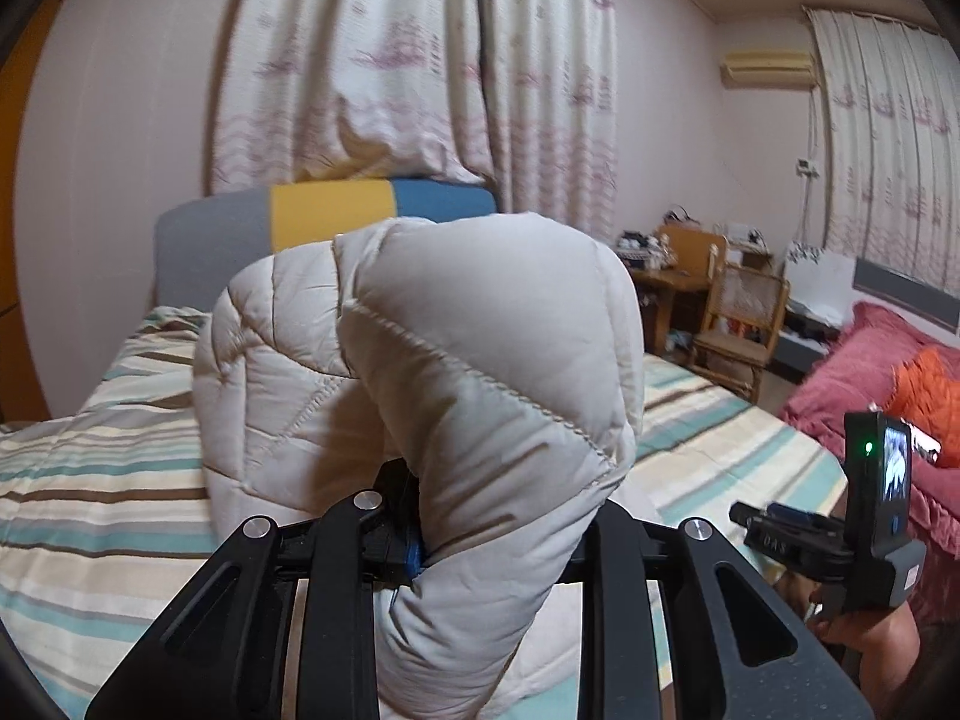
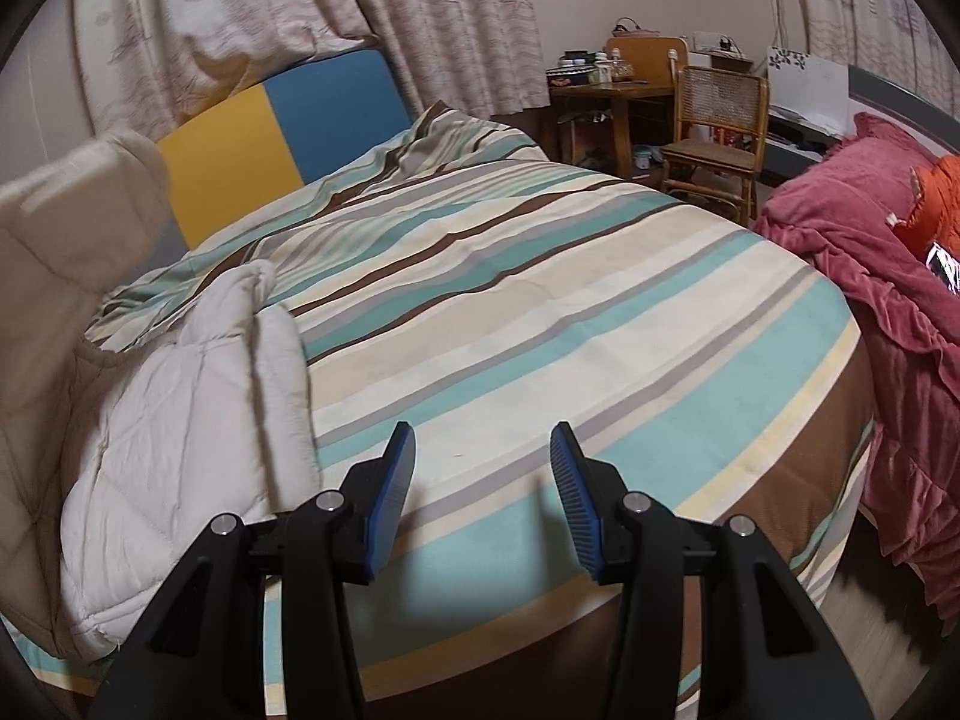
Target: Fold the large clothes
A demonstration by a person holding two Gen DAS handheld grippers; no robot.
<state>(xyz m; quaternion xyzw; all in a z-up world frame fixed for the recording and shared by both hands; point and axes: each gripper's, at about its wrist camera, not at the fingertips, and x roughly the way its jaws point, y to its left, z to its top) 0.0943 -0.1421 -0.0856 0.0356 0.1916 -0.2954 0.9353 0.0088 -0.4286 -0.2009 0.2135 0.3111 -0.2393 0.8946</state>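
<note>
A pale quilted padded garment bulges up right in front of the left wrist camera. My left gripper is shut on a thick fold of it, and the cloth hides most of both fingers. In the right wrist view the same garment lies bunched at the left edge of the striped bed cover, with a raised part at the far left. My right gripper hovers open over the bed's near side, with nothing between its blue pads. The right gripper's body and the hand holding it show at the lower right of the left wrist view.
A grey, yellow and blue headboard and patterned curtains stand behind the bed. A wooden chair and cluttered table are at the back right. A second bed with a red blanket and an orange item lies to the right.
</note>
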